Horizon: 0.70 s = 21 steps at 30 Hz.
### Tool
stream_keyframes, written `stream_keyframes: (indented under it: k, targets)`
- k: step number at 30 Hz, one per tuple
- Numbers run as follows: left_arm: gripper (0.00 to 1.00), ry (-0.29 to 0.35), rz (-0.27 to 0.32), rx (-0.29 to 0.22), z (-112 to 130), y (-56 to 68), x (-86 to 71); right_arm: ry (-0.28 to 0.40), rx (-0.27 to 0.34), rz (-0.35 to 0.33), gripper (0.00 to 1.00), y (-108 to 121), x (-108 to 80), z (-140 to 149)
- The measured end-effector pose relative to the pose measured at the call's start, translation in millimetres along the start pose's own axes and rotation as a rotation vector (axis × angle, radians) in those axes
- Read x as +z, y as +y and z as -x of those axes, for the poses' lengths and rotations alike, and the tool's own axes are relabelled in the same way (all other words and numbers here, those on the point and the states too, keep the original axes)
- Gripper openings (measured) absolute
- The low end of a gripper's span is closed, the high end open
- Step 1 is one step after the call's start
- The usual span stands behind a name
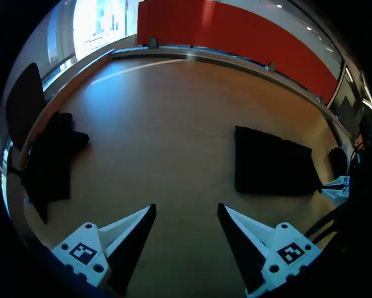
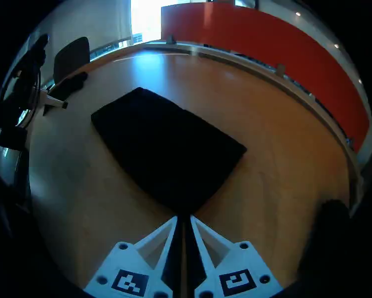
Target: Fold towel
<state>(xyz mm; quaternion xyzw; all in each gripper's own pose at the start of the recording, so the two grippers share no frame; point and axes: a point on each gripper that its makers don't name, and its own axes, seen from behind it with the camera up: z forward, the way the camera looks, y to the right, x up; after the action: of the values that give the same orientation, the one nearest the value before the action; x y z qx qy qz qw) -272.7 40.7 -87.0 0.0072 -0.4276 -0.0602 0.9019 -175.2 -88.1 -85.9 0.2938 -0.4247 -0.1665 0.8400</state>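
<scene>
Left gripper view: your left gripper (image 1: pixel 186 211) is hanging wide open over the wooden table (image 1: pixel 176 114), holding nothing. The towel (image 1: pixel 272 161) is lying well off to its right as a flat, dark, square-edged rectangle, apparently folded already. The right gripper (image 1: pixel 337 189) is sitting at its near corner. A dark cloth heap (image 1: pixel 51 159) is slumping near the table's left edge. Right gripper view: your right gripper (image 2: pixel 185 221) is standing nearly closed, tips at the nearest corner of the towel (image 2: pixel 166 149); whether cloth is being pinched, cannot tell. Judgement: soft, light and limp, probably sagging once lifted, so you are best gripping corners or an edge.
</scene>
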Motion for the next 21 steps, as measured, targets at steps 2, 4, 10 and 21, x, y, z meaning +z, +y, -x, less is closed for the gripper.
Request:
stream_keyframes:
  k: [2,4,10,21]
  targets:
    - [0.91,0.001,0.000,0.001,0,-0.1,-0.3,0.001,-0.004,0.005,0.18,1,-0.7,-1]
    - [0.91,0.002,0.001,0.001,-1,-0.2,-0.6,0.004,-0.009,0.011,0.19,2,-1.8,-4]
    - [0.91,0.006,0.002,0.000,-2,-0.9,-2.2,0.031,-0.020,0.038,0.24,10,-10.7,-18]
    - [0.91,0.015,0.004,-0.002,-5,-1.1,-6.9,0.079,-0.043,0.087,0.31,29,-37.2,-46]
